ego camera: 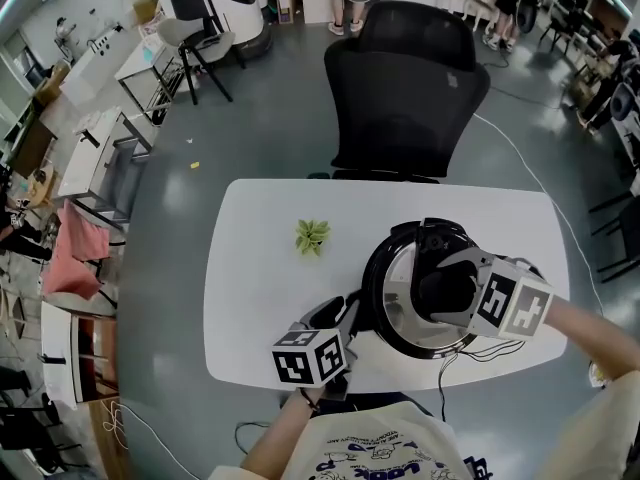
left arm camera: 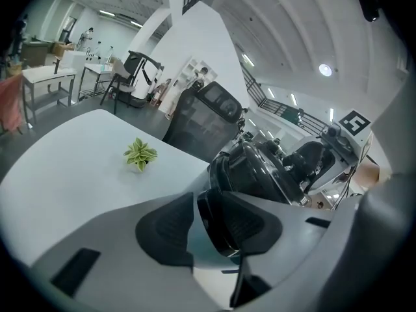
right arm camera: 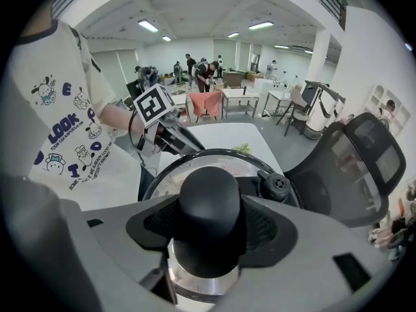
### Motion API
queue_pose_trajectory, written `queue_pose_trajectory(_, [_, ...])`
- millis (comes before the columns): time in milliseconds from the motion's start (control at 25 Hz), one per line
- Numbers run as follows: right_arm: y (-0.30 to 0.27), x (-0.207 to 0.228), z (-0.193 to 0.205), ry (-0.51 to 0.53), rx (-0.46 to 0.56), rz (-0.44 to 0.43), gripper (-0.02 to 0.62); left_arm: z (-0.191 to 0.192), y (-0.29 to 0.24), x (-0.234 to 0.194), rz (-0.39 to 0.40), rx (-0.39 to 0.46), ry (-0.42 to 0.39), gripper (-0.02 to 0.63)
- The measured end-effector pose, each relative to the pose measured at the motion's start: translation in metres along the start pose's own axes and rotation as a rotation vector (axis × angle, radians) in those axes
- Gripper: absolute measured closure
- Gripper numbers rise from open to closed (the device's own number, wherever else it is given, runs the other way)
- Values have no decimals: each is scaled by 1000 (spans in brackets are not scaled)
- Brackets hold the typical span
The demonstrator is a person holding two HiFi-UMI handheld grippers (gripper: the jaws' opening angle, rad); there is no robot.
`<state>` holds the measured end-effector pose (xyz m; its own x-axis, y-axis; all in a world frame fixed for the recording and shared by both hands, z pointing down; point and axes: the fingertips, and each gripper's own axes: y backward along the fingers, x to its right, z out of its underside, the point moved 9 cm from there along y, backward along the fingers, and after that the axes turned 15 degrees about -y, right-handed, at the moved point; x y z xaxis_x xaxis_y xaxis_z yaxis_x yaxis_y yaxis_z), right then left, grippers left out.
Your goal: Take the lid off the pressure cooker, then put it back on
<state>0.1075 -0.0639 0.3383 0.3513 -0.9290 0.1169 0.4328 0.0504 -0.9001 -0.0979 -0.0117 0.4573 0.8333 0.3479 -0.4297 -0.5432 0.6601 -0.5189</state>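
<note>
In the head view I'm seeing the pressure cooker sitting on the white table with its lid on; my left gripper is reaching in at the cooker's left side and my right gripper is hanging over its top. In the left gripper view the jaws are straddling the cooker's black side handle, one pad touching and a gap showing at the other, so they're not clamping; I judge they're placed there to steady the pot. In the right gripper view the pads are pressing both flanks of the lid's knob; that grip is letting me turn and lift.
</note>
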Motion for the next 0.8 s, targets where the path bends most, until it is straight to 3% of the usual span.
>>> queue_pose_trajectory(800, [-15, 24, 2, 48, 3, -79, 301, -10, -11, -11, -10, -4, -15, 459])
